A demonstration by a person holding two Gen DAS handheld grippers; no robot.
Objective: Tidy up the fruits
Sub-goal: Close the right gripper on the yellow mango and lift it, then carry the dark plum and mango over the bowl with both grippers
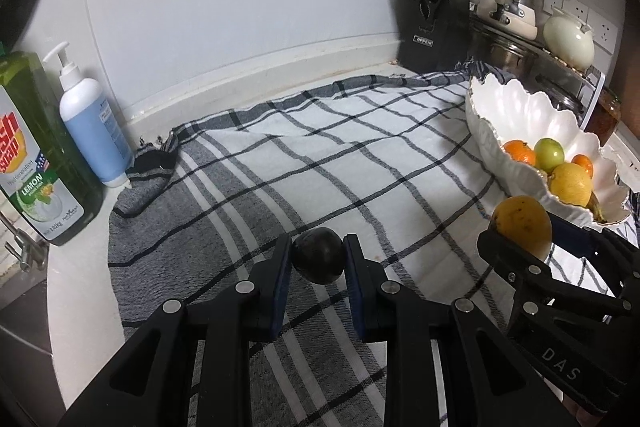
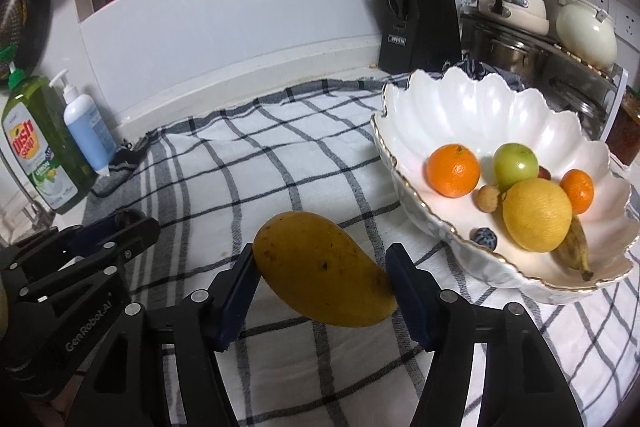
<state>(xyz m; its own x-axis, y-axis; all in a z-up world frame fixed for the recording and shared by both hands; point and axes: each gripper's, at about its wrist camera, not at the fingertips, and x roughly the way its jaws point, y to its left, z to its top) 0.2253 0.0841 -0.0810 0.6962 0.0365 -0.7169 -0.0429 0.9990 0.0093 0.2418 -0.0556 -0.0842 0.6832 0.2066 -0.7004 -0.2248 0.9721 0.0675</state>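
- Left wrist view: the left gripper [image 1: 318,263] had its black fingers with blue pads closed in on a small, round, near-black fruit [image 1: 318,255], one pad touching each side. I could not tell whether the fruit was lifted or sat on the grey-and-white checked cotton cloth [image 1: 280,155].
- Off to the right in that view, the right gripper [image 1: 520,239] carried a yellow-orange mango with dark speckles [image 1: 521,223], just beside the near rim of the white scalloped ceramic bowl with a gold edge [image 1: 520,107].
- Against the wall on the left stood a green bottle of lemon dish soap [image 1: 40,147] and a pale blue pump bottle [image 1: 94,123], with a black knife block [image 1: 436,23] at the back. None of these were part of the job.
- Right wrist view: the jaws were about half open and clamped across the mango's middle, its tapered end jutting past the right pad. It looked raised clear of the cloth, left of the bowl and near it.
- The bowl already held two oranges [image 2: 453,170], a green apple [image 2: 515,161], a big yellow citrus [image 2: 537,214], a browned banana [image 2: 576,247] and a few small bits.
- My read: this was the carry step, both fruits gripped and bound for the bowl. Next up, the mango had to clear the scalloped rim and go down in the bare near-left part of the bowl, then the dark fruit could follow.
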